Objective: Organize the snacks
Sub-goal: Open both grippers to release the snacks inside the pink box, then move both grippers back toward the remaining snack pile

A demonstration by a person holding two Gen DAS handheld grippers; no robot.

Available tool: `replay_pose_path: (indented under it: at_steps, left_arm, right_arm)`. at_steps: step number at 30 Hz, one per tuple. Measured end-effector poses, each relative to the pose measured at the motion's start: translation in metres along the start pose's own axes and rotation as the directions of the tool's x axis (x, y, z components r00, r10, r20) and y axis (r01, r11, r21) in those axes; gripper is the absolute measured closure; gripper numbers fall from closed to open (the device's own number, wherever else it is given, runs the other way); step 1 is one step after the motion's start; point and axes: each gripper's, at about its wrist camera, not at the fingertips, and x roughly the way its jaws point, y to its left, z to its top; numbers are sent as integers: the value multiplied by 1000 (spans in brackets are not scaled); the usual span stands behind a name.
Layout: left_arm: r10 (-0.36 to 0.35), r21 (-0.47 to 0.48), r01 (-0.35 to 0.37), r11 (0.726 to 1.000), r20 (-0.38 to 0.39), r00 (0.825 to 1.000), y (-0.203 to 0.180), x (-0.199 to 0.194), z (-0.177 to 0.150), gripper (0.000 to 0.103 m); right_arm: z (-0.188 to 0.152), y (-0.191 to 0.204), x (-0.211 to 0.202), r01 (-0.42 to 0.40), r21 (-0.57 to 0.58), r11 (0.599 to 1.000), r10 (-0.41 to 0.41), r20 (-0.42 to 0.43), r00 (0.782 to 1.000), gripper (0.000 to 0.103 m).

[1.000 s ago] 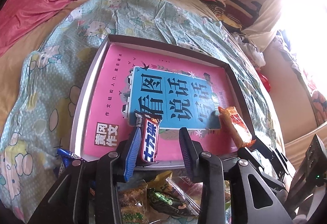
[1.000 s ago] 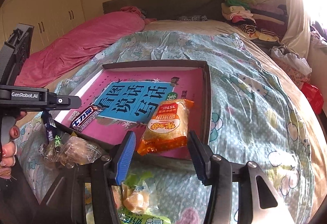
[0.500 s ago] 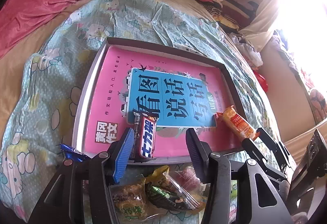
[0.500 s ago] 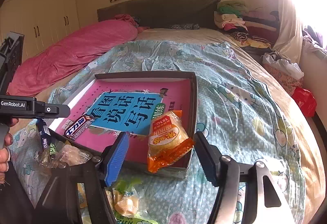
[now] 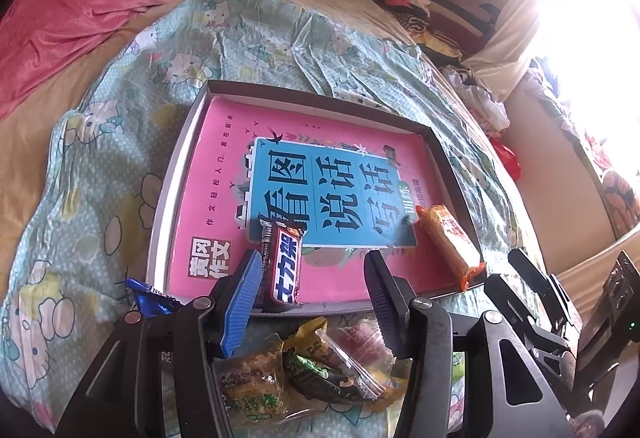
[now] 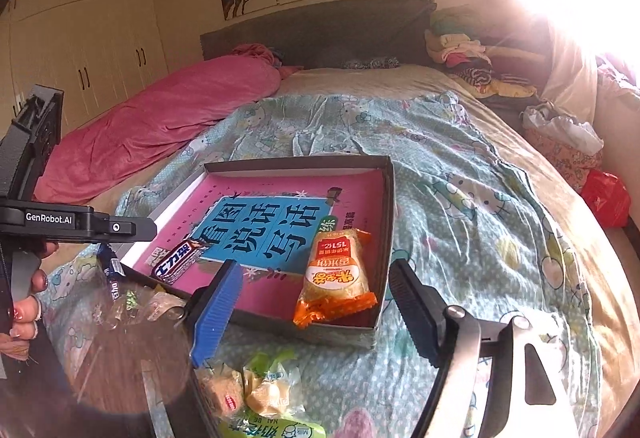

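The left gripper stands spread, its blue finger just beside the chocolate bar lying in the box. The right gripper's jaws are opening around the orange snack pack, which leans in the box's near corner on the bed.

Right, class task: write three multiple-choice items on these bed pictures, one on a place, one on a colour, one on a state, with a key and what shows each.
1. Where does the orange snack packet lie?
A. on the pink blanket
B. in the box's near right corner
C. on the floor

2. What colour is the book cover lining the box?
A. pink
B. green
C. white

3. How is the chocolate bar?
A. clamped between both fingers
B. lying in the box, ungripped
C. unwrapped

Key: 1 B, it rests against the box's right wall; 2 A, pink surrounds the blue title panel; 3 B, the left gripper stands open around it.
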Motion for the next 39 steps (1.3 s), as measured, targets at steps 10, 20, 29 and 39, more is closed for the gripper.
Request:
replay_pose_path:
  at_steps: [10, 20, 29, 39]
  left_arm:
    - [-4, -2, 4, 1000, 9, 1000, 8, -11, -3, 42]
    - [-9, -8, 10, 1000, 34, 999, 15, -24, -3, 32]
    - [6, -28, -4, 1000, 52, 999, 25, -32, -2, 28]
    - [12, -43, -9, 999, 77, 997, 36, -45, -1, 28]
  right_arm:
    - [-11, 12, 23, -88, -7, 996, 86, -109, 990, 28]
    - [-12, 17, 37, -110, -16, 994, 108, -126, 986, 28]
    - [-7, 15, 24, -80, -23, 997, 79, -68, 995, 28]
    - [0, 6, 9, -47, 4, 999, 47, -10, 999, 28]
